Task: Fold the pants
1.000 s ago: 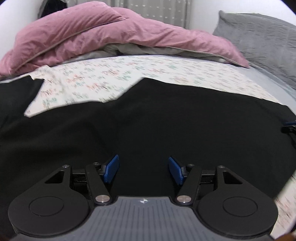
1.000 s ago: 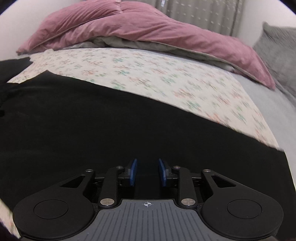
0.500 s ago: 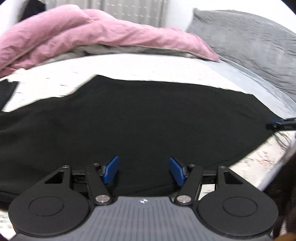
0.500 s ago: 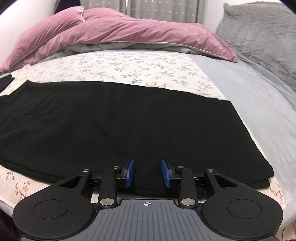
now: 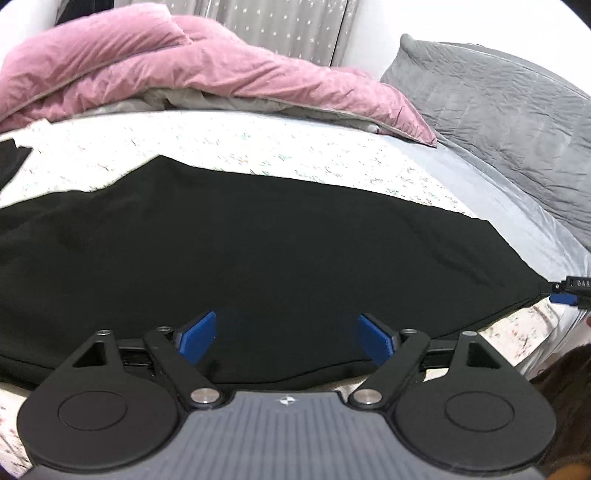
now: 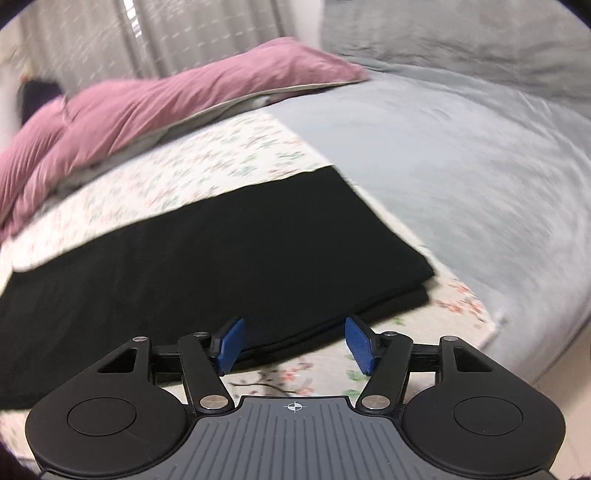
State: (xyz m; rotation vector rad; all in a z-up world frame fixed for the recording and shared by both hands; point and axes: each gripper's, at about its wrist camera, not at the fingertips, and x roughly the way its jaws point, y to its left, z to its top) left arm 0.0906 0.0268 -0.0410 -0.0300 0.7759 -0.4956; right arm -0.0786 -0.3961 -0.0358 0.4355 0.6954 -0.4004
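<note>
Black pants (image 5: 258, 251) lie flat across the floral bed sheet, folded lengthwise, with two layers showing at their right end in the right wrist view (image 6: 221, 266). My left gripper (image 5: 286, 338) is open and empty, low over the near edge of the pants. My right gripper (image 6: 295, 345) is open and empty, just off the near right corner of the pants. Its tip also shows at the right edge of the left wrist view (image 5: 570, 291), beside the pants' right corner.
A pink duvet (image 5: 184, 70) is bunched along the far side of the bed. A grey pillow (image 5: 498, 110) and a grey sheet (image 6: 461, 166) lie to the right. The floral sheet (image 5: 258, 147) shows behind the pants. Curtains (image 5: 280, 22) hang at the back.
My right gripper has opened from nearly shut and swung right to the pants' right end. My left gripper stayed open and drew back toward the near edge.
</note>
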